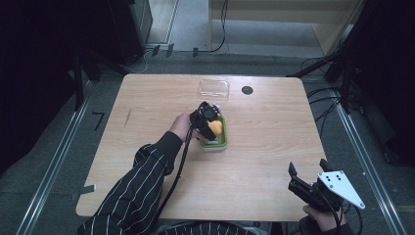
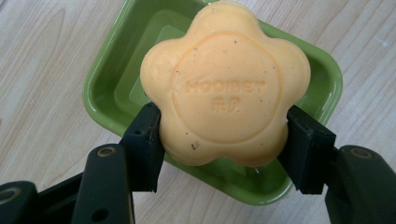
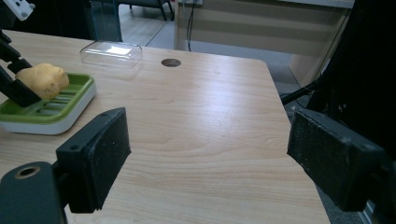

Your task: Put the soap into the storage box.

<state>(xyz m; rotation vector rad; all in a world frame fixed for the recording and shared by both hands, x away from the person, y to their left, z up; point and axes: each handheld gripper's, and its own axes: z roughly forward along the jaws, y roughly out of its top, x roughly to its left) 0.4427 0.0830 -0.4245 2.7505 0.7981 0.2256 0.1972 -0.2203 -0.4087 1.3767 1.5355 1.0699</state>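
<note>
The left claw [image 2: 224,135] grips a flower-shaped orange soap [image 2: 226,84] with faint, hard-to-read embossed lettering, over the green dish [image 2: 107,88] mid-desk [image 1: 264,147]. The right claw [image 3: 210,158] gapes wide, empty.

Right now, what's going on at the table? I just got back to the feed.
A person is working with two handheld grippers. The left gripper is shut on a flower-shaped orange soap bar, holding it over the green soap dish near the table's middle. The clear plastic lid lies apart, farther back beside a round hole in the wooden table. The right gripper is open and idle at the near right corner.
</note>
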